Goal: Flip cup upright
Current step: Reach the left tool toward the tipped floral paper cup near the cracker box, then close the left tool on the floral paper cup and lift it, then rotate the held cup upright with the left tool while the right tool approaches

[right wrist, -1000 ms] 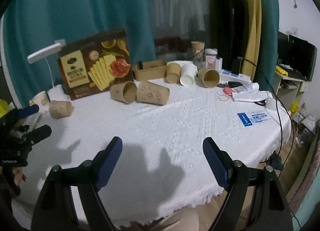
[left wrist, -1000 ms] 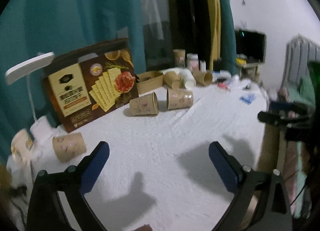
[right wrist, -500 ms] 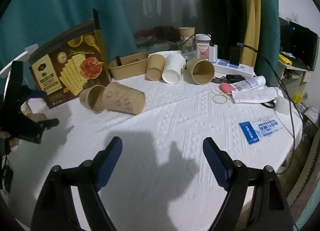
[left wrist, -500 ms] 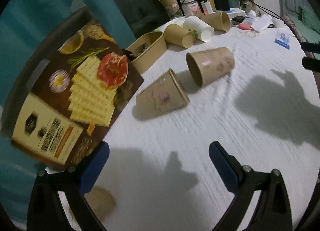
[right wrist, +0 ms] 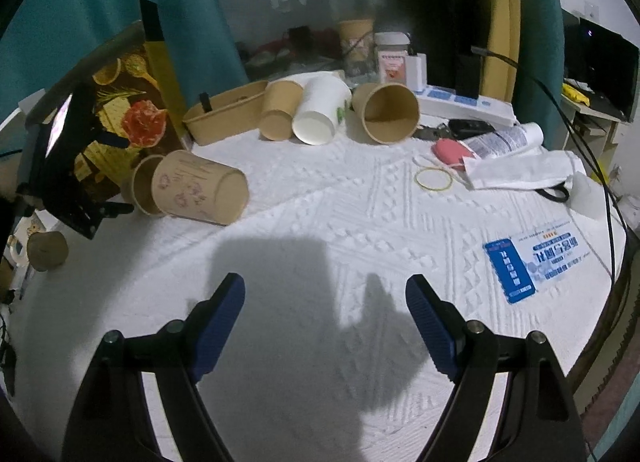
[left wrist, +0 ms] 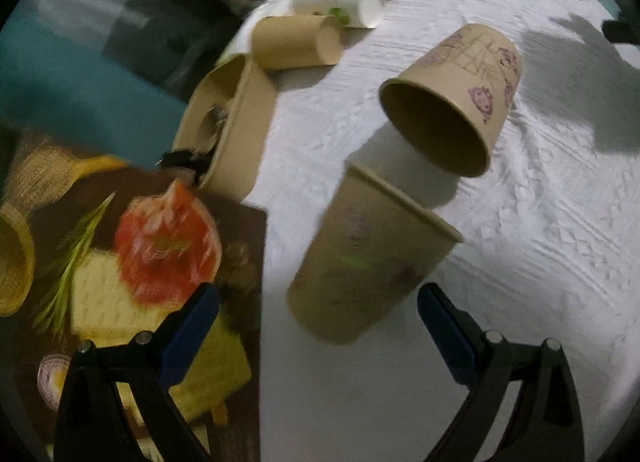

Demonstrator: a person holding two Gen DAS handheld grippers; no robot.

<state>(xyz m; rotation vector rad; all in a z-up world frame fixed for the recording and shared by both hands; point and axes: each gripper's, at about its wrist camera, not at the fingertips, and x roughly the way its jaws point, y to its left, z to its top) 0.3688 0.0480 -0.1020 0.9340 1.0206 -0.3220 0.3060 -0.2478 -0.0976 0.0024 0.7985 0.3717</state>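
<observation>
Two brown printed paper cups lie on their sides on the white tablecloth. In the left wrist view the nearer cup (left wrist: pixel 368 258) lies just ahead of my open left gripper (left wrist: pixel 318 304), its base toward the fingers, and the second cup (left wrist: pixel 460 97) lies beyond with its mouth toward me. In the right wrist view both cups show at left, the nearer (right wrist: pixel 200 191) partly hiding the other (right wrist: pixel 142 185), with the left gripper's body (right wrist: pixel 68 165) beside them. My right gripper (right wrist: pixel 324 314) is open and empty over bare cloth.
A cracker box (right wrist: pixel 124 121) stands at left beside a brown paper tray (right wrist: pixel 228 113). More cups lie at the back: brown (right wrist: pixel 278 109), white (right wrist: pixel 320 109), brown (right wrist: pixel 388 113). A rubber band (right wrist: pixel 434 179), tube, pink object and blue card (right wrist: pixel 536 258) lie right. Another cup (right wrist: pixel 46 250) lies far left.
My left gripper has moved in close to the two tipped cups, and its view has tilted. My right gripper has moved forward over the table. Both stay open.
</observation>
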